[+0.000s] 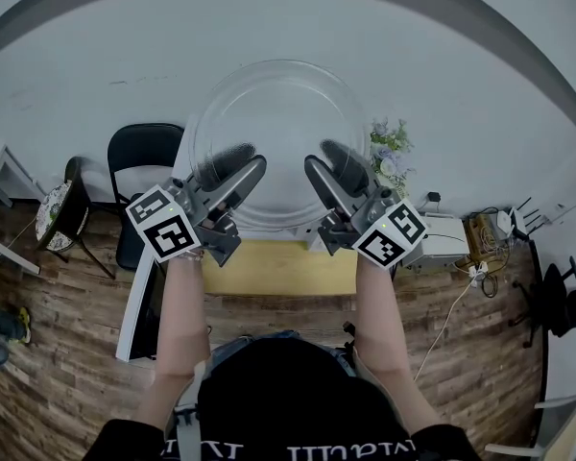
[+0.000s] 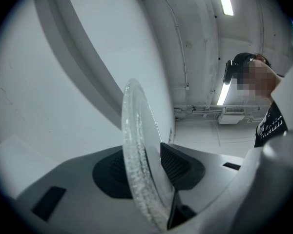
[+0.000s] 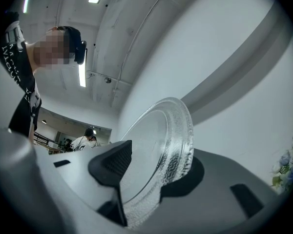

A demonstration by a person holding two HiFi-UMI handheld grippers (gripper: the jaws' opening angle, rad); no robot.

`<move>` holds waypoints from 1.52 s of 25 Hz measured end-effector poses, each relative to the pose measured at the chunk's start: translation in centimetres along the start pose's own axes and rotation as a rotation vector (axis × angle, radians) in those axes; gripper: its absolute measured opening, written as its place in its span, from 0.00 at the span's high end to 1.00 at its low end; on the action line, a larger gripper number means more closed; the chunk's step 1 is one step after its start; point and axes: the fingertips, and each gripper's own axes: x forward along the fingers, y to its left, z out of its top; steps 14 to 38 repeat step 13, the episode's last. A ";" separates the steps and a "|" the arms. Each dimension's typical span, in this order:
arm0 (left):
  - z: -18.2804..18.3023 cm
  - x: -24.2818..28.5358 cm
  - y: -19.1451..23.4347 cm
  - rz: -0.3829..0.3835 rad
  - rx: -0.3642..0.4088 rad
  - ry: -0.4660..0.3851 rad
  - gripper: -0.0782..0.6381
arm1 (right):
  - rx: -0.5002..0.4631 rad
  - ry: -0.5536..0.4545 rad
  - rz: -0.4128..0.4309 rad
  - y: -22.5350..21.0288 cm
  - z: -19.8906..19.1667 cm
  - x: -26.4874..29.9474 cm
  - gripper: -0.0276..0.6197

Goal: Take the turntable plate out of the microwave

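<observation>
The turntable plate (image 1: 278,133), a round clear glass disc with a ribbed rim, is held up in the air in front of a white wall. My left gripper (image 1: 235,167) clamps its lower left rim and my right gripper (image 1: 328,167) clamps its lower right rim. In the left gripper view the plate (image 2: 136,145) stands on edge between the two dark pads of the left gripper (image 2: 145,167). In the right gripper view the plate (image 3: 161,130) leans tilted between the pads of the right gripper (image 3: 151,170). No microwave is clearly in view.
Below my arms is a table with a yellow wooden top (image 1: 278,267). A black chair (image 1: 139,152) stands at the left, and flowers (image 1: 389,157) at the right. Cables and a power strip (image 1: 480,248) lie on the wooden floor. Other people (image 3: 85,140) stand far back.
</observation>
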 end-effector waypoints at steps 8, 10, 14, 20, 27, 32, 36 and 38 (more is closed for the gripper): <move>-0.1 0.0 0.0 0.007 0.015 0.007 0.69 | 0.008 -0.005 0.002 -0.2 -0.2 -0.1 0.66; 0.0 0.0 0.0 0.005 0.022 0.006 0.69 | 0.006 -0.008 0.003 -0.2 -0.2 0.0 0.66; 0.1 0.1 0.0 0.003 0.027 0.008 0.69 | 0.006 -0.010 0.002 -0.2 -0.1 0.1 0.66; 0.1 0.1 0.0 0.003 0.027 0.008 0.69 | 0.006 -0.010 0.002 -0.2 -0.1 0.1 0.66; 0.1 0.1 0.0 0.003 0.027 0.008 0.69 | 0.006 -0.010 0.002 -0.2 -0.1 0.1 0.66; 0.1 0.1 0.0 0.003 0.027 0.008 0.69 | 0.006 -0.010 0.002 -0.2 -0.1 0.1 0.66; 0.1 0.1 0.0 0.003 0.027 0.008 0.69 | 0.006 -0.010 0.002 -0.2 -0.1 0.1 0.66; 0.1 0.1 0.0 0.003 0.027 0.008 0.69 | 0.006 -0.010 0.002 -0.2 -0.1 0.1 0.66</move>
